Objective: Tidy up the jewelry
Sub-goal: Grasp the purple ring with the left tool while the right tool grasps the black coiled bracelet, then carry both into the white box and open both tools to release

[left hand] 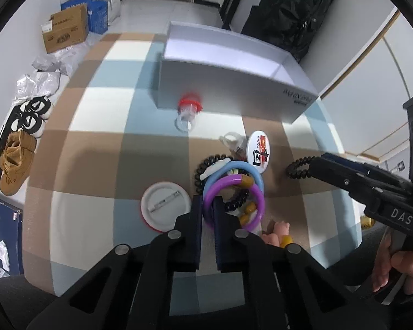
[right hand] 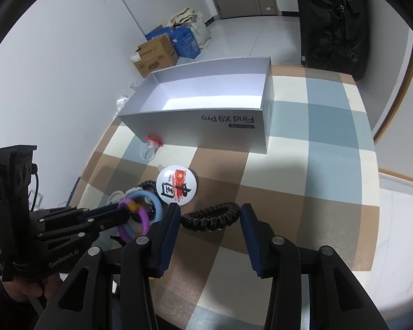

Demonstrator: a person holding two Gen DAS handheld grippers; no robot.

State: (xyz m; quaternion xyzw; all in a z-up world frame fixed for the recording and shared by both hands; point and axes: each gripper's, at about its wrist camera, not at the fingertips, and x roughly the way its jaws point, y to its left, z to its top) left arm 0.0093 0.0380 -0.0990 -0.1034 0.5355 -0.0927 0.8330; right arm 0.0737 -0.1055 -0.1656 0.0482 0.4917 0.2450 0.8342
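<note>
My left gripper [left hand: 207, 202] is shut on the rim of a purple bangle [left hand: 257, 195] that lies over a blue bangle [left hand: 245, 166] and dark bead bracelets [left hand: 236, 200] in a small pile. My right gripper [right hand: 210, 210] is open, its fingers on either side of a black coil hair tie [right hand: 210, 217] on the checked table. The hair tie also shows in the left wrist view [left hand: 298, 168]. The open white box [right hand: 206, 93] stands behind, with nothing visible inside.
A flag badge [right hand: 176, 184] and a face-down white badge [left hand: 165, 206] lie by the pile. A red-topped clear ring [left hand: 188, 110] sits against the box front. A pink toy [left hand: 278, 232] lies near the table's front. Cartons and shoes are on the floor at left.
</note>
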